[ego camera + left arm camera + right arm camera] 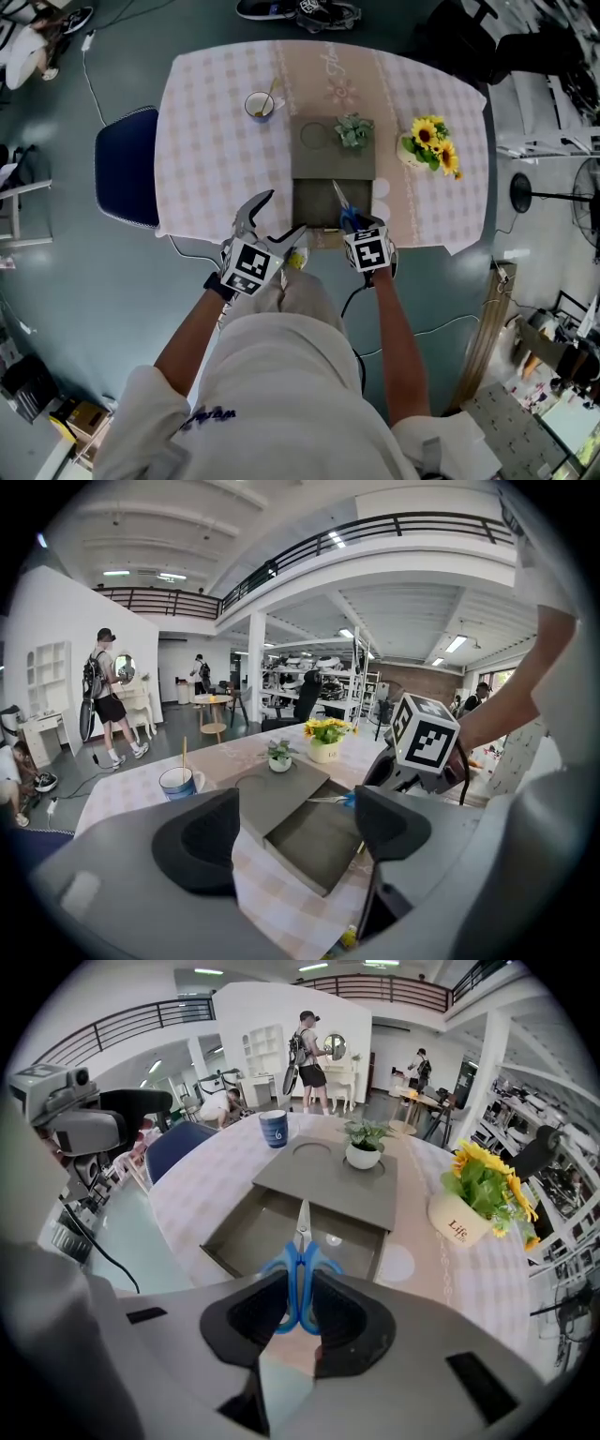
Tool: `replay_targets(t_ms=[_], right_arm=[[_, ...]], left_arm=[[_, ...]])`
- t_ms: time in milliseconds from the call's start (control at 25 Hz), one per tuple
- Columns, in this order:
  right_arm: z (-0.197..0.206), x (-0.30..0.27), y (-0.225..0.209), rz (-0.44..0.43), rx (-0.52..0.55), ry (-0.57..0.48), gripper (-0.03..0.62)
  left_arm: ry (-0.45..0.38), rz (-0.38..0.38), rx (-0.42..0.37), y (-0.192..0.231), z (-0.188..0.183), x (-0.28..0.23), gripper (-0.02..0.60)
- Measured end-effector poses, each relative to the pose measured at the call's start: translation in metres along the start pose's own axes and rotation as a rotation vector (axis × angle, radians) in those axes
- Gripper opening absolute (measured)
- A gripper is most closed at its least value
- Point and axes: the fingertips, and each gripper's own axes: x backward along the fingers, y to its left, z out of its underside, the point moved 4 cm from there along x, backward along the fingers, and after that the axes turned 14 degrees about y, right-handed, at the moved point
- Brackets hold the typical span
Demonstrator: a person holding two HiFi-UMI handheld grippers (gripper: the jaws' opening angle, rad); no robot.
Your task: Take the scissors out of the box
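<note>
Scissors (301, 1258), pinched by blue handles in nearly shut right tongs (300, 1299) over near end of open box (246, 1227), left tongs (295, 827) wide, empty: risk of swivelling loose, blades snagging far wall.

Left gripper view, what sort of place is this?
Probably a big open studio or showroom hall: a railed upper balcony, a tall white column, and a person with a backpack standing by white furniture.

The scissors (300, 1274) are blue-handled, the box (246, 1232) grey, the tablecloth (206, 141) pink-checked.
</note>
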Motion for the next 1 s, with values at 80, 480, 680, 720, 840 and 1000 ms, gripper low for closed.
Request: replay_targets(t_ms=[80,480,680,720,840,1000], right_arm=[[0.0,0.003,-0.001,-0.001,-0.011,-0.005,0.087],[-0.007,0.031,-0.004,-0.017,-0.062,-0.082,0.087],[-0.014,0.044,-0.008,-0.01,-0.069,-0.121,0.087],[-0.015,0.046,-0.009,-0.013,-0.074,-0.129,0.087],[-0.02,0.052,-0.013,-0.032,-0.099,-0.151,0.087],[-0.024,0.062,-0.018,-0.027,-0.115,-0.177,0.087]], left_arm=[[-0.003,0.002,-0.002,-0.001,-0.001,0.0,0.383],[-0.018,-0.001,0.002,-0.006,-0.01,0.004,0.38],[-0.037,-0.006,-0.021,-0.005,-0.022,0.005,0.38],[-0.039,-0.008,-0.027,-0.004,-0.024,0.005,0.38],[-0.044,-0.014,-0.041,-0.001,-0.03,0.004,0.38],[-0.064,-0.024,-0.049,0.003,-0.042,0.006,0.379]])
